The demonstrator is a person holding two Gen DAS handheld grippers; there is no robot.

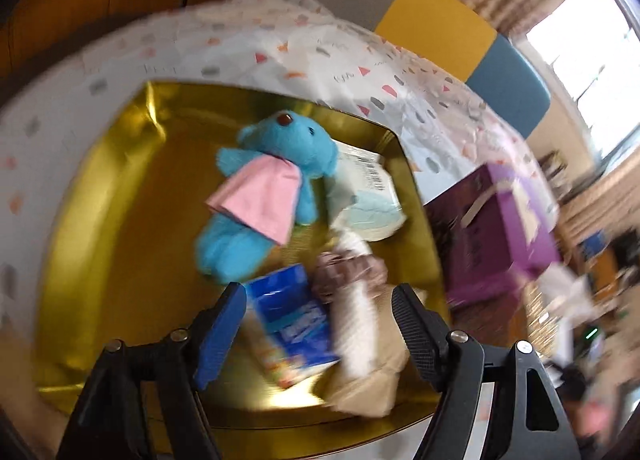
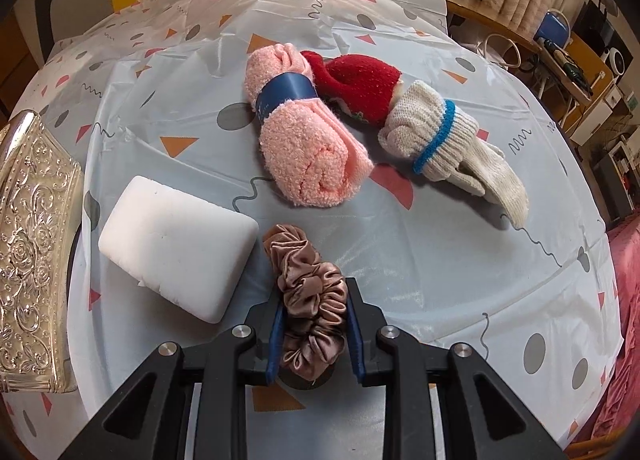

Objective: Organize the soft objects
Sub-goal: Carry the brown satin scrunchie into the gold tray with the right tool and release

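My right tool [image 2: 313, 334] grips the brown satin scrunchie [image 2: 310, 296]; the gold tray [image 2: 34, 256] lies at frame left, where my left tool [image 1: 320, 334] stands open.

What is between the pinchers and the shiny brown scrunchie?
Nothing visible. The right gripper already squeezes the brown satin scrunchie on both sides, and the white foam block sits beside it, apart.

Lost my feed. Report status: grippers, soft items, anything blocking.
Right gripper shut on brown scrunchie. Left gripper open over gold tray, blue teddy already inside. Sponge, pink towel, gloves wait on table. Nothing blocking.
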